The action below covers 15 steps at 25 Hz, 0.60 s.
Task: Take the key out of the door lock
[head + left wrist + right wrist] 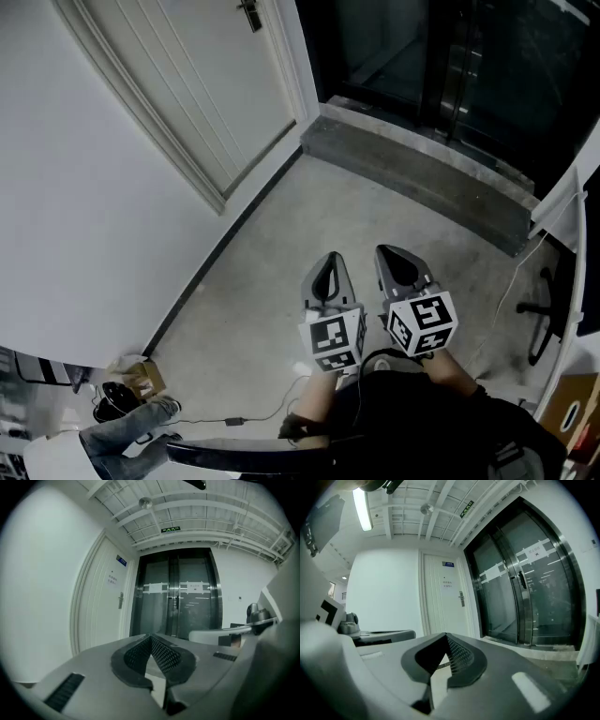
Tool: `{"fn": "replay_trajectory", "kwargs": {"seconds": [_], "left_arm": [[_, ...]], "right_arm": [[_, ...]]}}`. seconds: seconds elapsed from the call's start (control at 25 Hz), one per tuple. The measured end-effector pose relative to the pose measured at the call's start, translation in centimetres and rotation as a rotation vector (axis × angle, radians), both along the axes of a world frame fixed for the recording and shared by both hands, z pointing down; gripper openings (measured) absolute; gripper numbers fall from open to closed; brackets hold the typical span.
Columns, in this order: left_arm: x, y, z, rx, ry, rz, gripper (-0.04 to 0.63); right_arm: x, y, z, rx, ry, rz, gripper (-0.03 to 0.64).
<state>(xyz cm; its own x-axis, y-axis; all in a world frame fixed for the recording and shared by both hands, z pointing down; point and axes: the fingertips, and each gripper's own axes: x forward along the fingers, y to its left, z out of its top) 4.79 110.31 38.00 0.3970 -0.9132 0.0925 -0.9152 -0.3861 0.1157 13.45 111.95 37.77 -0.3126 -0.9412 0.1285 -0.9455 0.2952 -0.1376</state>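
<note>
**A:** Where is the key?

**B:** It is too small to see. The door lock [120,600] sits on the white door [187,84], far left, well apart from us.

**A:** And the tools?

**B:** The left gripper [328,259] and right gripper [394,251] both have jaws together, holding nothing. I think we should come close first, open one gripper, then pull the key out straight.

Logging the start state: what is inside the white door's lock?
The door handle and its plate show on the white door; whether a key sits in the lock is too small to tell.
</note>
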Motion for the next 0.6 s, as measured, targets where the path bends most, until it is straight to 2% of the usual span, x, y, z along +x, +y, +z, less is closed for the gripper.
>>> {"fn": "replay_trajectory", "kwargs": {"seconds": [0.24,0.44,0.6], "left_arm": [[0.1,0.5,-0.1,-0.012,-0.001,0.008,0.000],[-0.4,0.4,-0.3,0.010,-0.001,0.008,0.000],[-0.9,0.6,0.0,-0.001,0.037,0.018,0.000]], "right_arm": [[-0.1,0.4,0.2,-0.009,-0.002,-0.003,0.000],[-0.8,0.3,0.1,-0.006,-0.004,-0.006,0.000],[-1.6,0.4,0.0,0.015,-0.031,-0.034,0.002]]}}
